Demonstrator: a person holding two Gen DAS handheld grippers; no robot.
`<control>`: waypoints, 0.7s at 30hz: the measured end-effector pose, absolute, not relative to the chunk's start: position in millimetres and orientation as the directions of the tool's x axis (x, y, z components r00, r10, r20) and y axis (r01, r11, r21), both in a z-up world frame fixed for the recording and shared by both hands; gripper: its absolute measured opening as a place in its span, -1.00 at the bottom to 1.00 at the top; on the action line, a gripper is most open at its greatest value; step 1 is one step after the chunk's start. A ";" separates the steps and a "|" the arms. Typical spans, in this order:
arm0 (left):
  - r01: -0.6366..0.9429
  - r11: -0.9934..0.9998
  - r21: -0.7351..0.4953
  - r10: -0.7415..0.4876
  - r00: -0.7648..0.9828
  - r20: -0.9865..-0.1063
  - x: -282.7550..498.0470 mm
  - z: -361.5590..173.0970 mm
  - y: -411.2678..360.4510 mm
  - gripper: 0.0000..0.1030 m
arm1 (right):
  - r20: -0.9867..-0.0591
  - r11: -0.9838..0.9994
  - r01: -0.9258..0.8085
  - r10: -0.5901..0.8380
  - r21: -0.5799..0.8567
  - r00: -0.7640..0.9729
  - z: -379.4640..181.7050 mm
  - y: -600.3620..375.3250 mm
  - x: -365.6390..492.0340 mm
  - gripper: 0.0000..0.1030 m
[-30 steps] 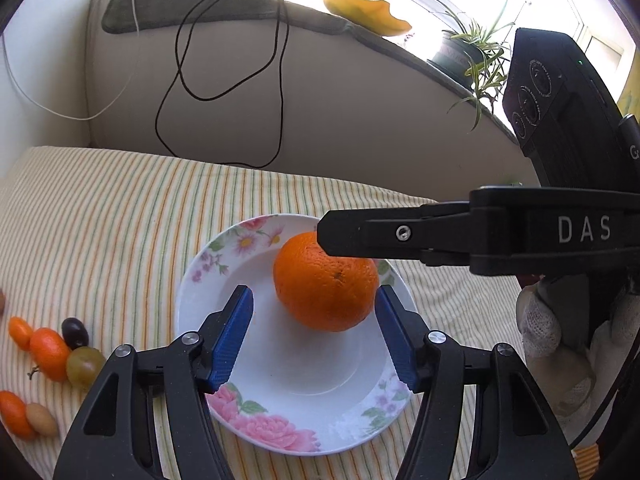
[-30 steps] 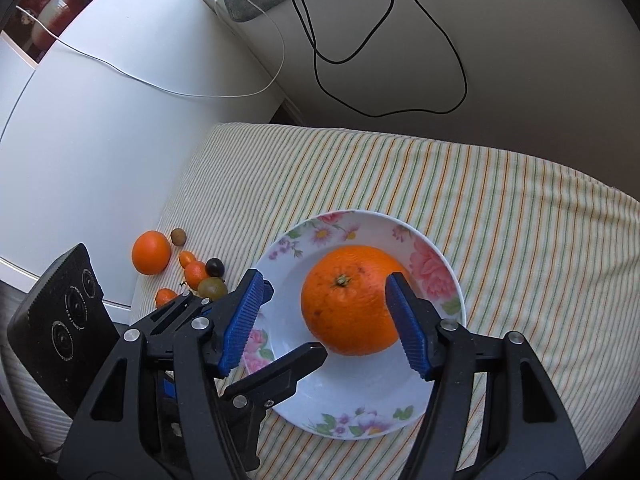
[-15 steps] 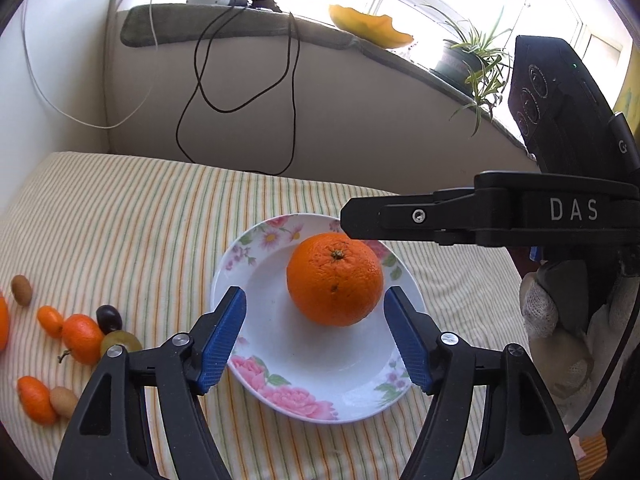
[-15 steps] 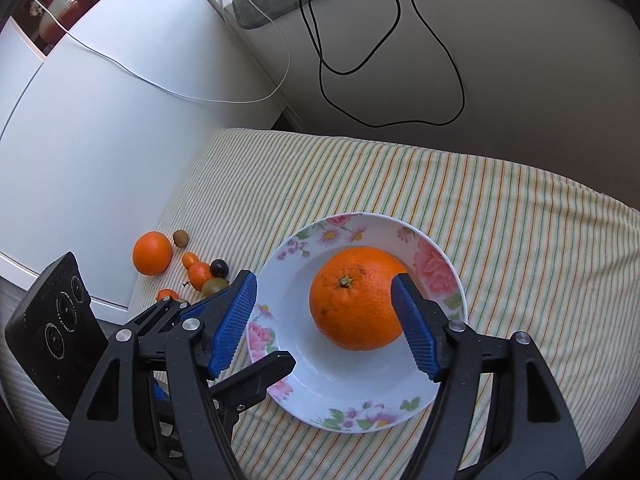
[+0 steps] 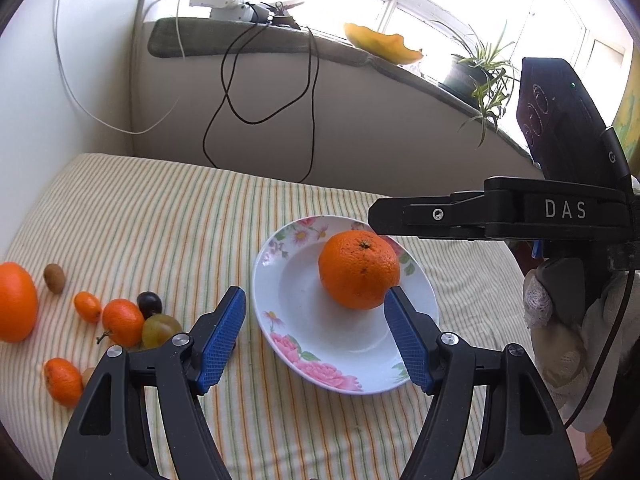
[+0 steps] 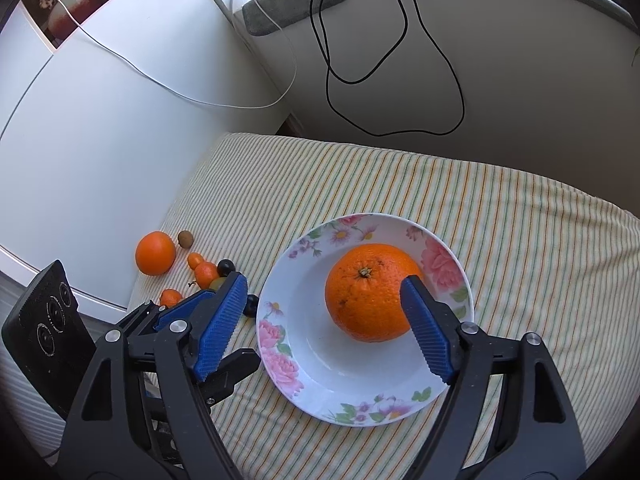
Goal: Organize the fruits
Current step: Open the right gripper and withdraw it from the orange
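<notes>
Both grippers wide open, holding nothing.
L gripper [image 5: 314,336] & R gripper [image 6: 326,322] hang over plate [image 5: 288,320]. Big orange [image 5: 359,269] sits in plate, stem up. Small fruits [image 5: 120,320] lie by cloth's [image 5: 160,220] left edge, cables [image 5: 260,92] on far wall.

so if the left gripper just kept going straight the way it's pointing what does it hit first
Most likely the floral plate: the open left gripper frames its near side. The big orange sits farther on, toward the right finger. Depth is unclear, so it may land on the striped cloth just short of it.
</notes>
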State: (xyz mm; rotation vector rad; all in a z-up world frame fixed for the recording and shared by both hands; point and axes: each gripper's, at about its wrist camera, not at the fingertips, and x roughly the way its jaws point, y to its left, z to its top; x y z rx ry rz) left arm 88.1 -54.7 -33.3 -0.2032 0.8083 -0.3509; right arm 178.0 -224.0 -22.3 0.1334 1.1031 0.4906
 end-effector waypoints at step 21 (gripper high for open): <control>0.062 0.963 -0.263 -0.224 0.729 -0.646 37.9 -23.9 44.6 0.40 | -0.791 0.852 -0.444 0.465 0.279 0.397 -15.5 -166.4 156.7 0.58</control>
